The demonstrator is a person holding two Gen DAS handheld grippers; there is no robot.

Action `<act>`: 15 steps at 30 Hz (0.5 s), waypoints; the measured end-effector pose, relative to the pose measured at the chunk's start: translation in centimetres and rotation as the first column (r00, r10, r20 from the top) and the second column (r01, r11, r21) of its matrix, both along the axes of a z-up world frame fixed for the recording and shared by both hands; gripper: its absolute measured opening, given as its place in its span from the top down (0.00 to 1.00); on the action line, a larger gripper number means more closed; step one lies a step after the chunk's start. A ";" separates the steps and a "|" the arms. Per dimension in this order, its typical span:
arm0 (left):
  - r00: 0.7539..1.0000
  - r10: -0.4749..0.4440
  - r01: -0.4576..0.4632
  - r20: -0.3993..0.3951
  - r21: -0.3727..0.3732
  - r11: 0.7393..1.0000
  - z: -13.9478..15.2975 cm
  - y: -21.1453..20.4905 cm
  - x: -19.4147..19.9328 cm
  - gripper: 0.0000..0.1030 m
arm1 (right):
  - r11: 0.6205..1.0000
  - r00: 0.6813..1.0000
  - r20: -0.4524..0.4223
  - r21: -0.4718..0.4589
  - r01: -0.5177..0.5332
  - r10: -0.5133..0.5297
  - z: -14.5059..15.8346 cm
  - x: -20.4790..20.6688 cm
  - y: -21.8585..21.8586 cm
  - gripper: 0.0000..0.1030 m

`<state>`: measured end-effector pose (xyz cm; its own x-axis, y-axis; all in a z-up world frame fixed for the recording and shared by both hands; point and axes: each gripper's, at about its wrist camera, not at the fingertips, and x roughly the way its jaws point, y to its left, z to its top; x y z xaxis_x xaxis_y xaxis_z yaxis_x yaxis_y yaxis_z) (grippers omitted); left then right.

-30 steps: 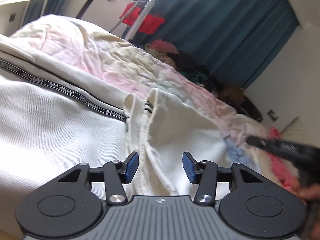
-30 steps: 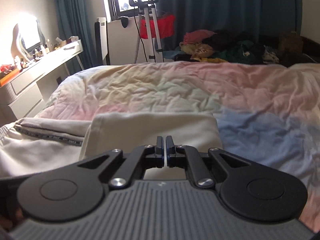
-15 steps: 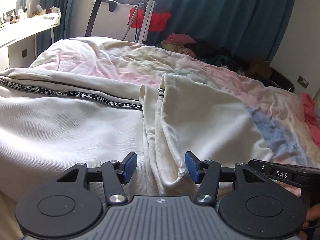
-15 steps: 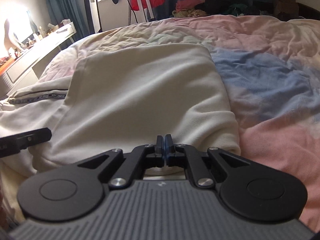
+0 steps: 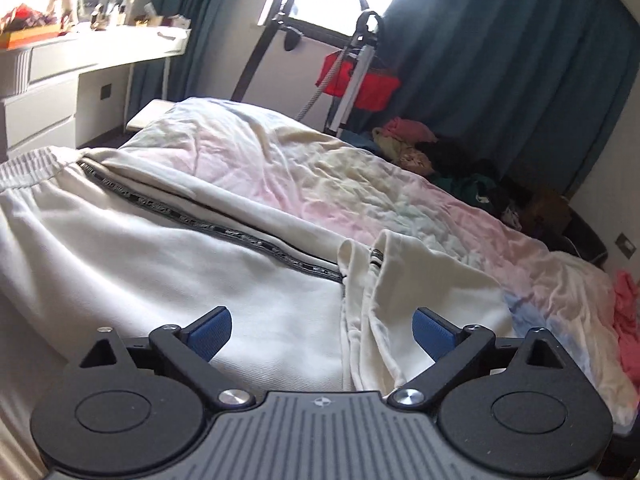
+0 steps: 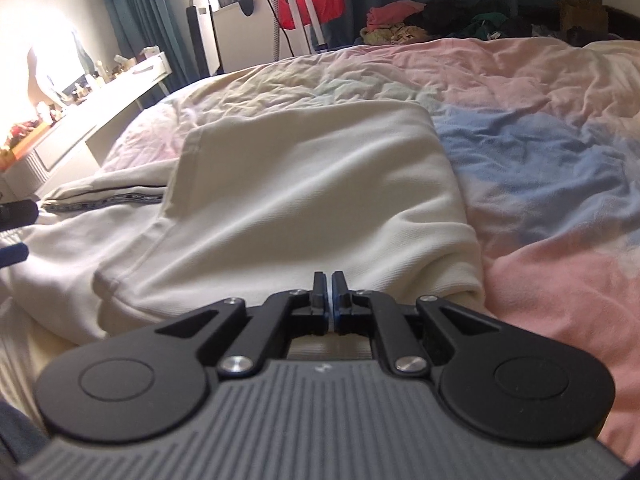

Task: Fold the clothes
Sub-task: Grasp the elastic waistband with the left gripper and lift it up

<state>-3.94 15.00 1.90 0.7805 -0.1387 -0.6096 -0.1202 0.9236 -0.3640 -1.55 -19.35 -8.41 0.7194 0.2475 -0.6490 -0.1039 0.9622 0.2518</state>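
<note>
We see the cream trousers spread across the lower left and centre of the left wrist view, lying on the bed, with a black lettered stripe running diagonally along one leg. In the right wrist view the folded-over leg end fills the centre of the frame, resting on the pastel duvet. The left hand-held gripper sits at the bottom of its frame with its blue pads wide apart — nothing between them, the cloth lying below. The right hand-held gripper has its fingers pressed nearly together at the near hem of the cloth; we cannot tell whether fabric is pinched. Beyond the bed lie a clothes pile, teal curtains and, at the upper left, a white dresser.
</note>
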 end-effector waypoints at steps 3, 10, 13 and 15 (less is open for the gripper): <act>0.987 0.107 -0.116 -0.116 -0.071 0.991 -0.7 4.1 0.2 0.04 | 1.000 1.000 0.004 0.007 -0.009 0.009 0.2 -0.1 0.2 0.95; 0.869 0.293 -0.426 -0.398 -0.301 0.853 -5.3 12.4 -0.8 0.05 | 1.000 1.000 -0.007 0.007 -0.021 0.021 -0.1 0.1 0.5 0.94; 0.831 0.354 -0.508 -0.428 -0.328 0.796 -6.7 14.3 -0.6 0.05 | 1.000 1.000 -0.012 0.000 -0.024 0.024 -0.2 0.1 0.7 0.94; 0.814 0.389 -0.546 -0.431 -0.341 0.765 -7.4 15.5 -0.3 0.05 | 1.000 1.000 -0.012 -0.009 -0.026 0.026 -0.3 0.1 0.8 0.94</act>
<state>-4.28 30.49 -5.53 0.5912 -0.1155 -0.7982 -0.6739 0.4730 -0.5676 -1.47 -18.51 -8.70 0.7050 0.2604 -0.6597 -0.1263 0.9614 0.2445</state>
